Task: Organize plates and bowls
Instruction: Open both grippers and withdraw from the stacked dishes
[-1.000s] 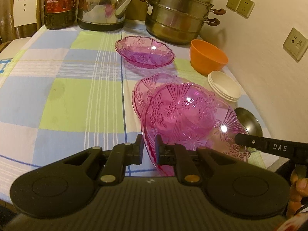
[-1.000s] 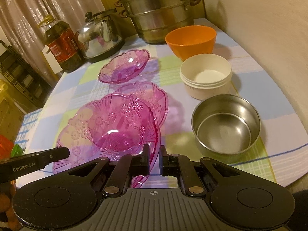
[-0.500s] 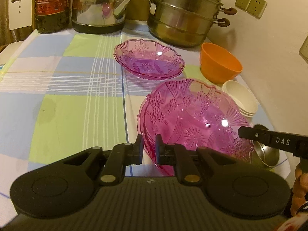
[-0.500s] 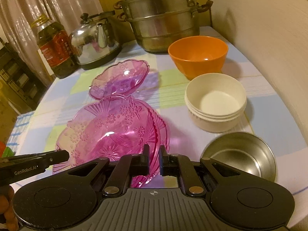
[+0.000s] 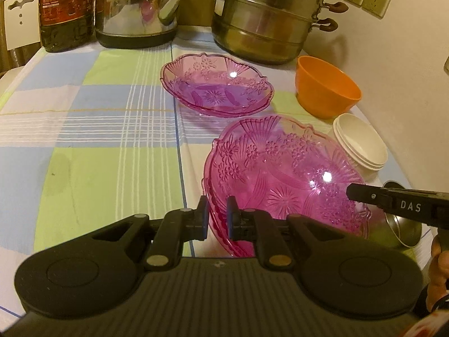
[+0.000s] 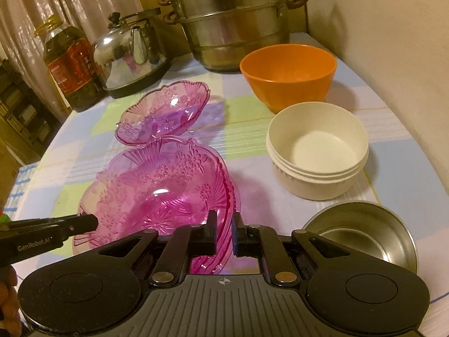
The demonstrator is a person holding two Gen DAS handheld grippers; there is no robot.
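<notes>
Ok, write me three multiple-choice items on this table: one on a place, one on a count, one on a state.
1. Where is the orange bowl?
A. in front of the steamer pot
B. inside the steel bowl
C. on the kettle

2. How many pink glass dishes are not gripped?
A. none
B. one
C. three

3. What are the two hand-held grippers doing?
A. both open
B. both clamp the rim of the near pink dish
C. one holds the white bowls

Answers: 1 A, it sits just before the pot. 2 B, one far pink dish lies alone. 3 B, the left hand-held gripper and right hand-held gripper pinch opposite edges.
</notes>
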